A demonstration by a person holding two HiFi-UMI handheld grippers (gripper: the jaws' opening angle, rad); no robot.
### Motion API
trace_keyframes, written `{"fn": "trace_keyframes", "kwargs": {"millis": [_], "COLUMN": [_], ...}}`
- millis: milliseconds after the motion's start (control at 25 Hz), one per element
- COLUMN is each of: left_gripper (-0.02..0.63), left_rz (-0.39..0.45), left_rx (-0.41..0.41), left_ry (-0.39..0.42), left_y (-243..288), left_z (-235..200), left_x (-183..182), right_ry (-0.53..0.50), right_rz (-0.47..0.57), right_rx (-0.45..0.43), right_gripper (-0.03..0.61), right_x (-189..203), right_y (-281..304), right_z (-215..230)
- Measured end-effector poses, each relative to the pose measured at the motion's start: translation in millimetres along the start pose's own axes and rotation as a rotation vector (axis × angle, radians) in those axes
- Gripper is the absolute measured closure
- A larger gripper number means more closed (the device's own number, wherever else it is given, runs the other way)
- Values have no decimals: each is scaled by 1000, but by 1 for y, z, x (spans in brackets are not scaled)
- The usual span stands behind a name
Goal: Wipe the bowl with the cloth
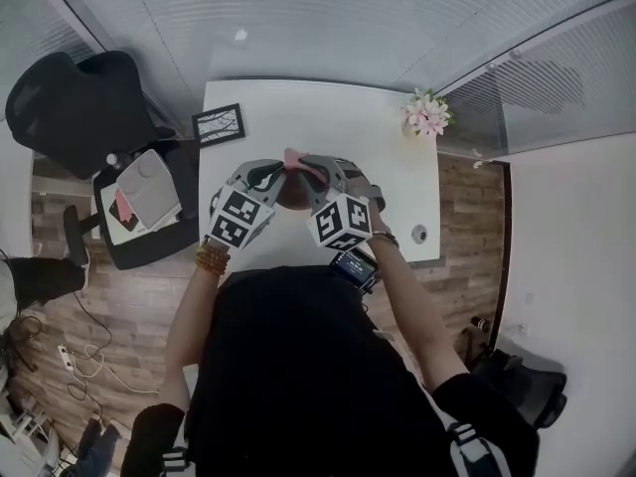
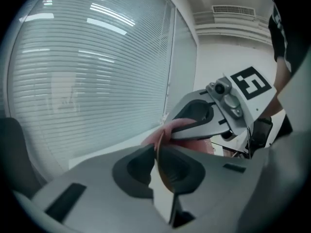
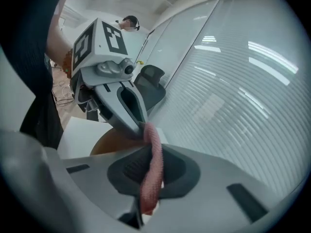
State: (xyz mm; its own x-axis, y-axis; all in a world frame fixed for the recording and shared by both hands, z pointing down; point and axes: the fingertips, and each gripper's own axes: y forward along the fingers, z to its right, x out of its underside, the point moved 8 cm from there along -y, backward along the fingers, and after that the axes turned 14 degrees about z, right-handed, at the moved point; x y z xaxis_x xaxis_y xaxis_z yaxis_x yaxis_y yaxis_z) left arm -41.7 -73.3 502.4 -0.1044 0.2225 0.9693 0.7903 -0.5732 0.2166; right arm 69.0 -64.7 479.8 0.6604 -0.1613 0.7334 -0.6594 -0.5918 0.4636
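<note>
Bowl sits raised above the white table, its thin rim clamped between the left gripper jaws. Right gripper jaws are closed on the pink cloth, just beside that rim.

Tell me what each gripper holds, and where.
Left gripper pinches the bowl by its rim; right gripper clamps the pink cloth by a bunched part.

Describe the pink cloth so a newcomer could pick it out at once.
Start at the white table; over its near half the right gripper pinches the pink cloth, a limp textured strip. Its neighbour, the brown bowl in the left gripper, is rigid; the pink flowers stand apart at the table's far corner.
</note>
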Motion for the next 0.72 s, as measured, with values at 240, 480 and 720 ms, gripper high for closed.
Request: {"fn": "trace_keyframes", "kwargs": {"millis": [240,480,720], "left_gripper": [589,581,554], "left_rz": [20,453,369], "left_rx": [-107,-240,-145], "left_ry": [119,-285,-352], "left_y": [-8,-47,-51], "left_z": [5,0,-7], "left_x": [-27,-57,-43], "right_ry": [-107,173,122], "right_rz": [-13,209,165], "right_rx": [179,451,360], "right_gripper": [557,556,561], "right_x": [-17,-52,-48], "right_y": [-9,-42,-41], "right_z": [8,33,25]}}
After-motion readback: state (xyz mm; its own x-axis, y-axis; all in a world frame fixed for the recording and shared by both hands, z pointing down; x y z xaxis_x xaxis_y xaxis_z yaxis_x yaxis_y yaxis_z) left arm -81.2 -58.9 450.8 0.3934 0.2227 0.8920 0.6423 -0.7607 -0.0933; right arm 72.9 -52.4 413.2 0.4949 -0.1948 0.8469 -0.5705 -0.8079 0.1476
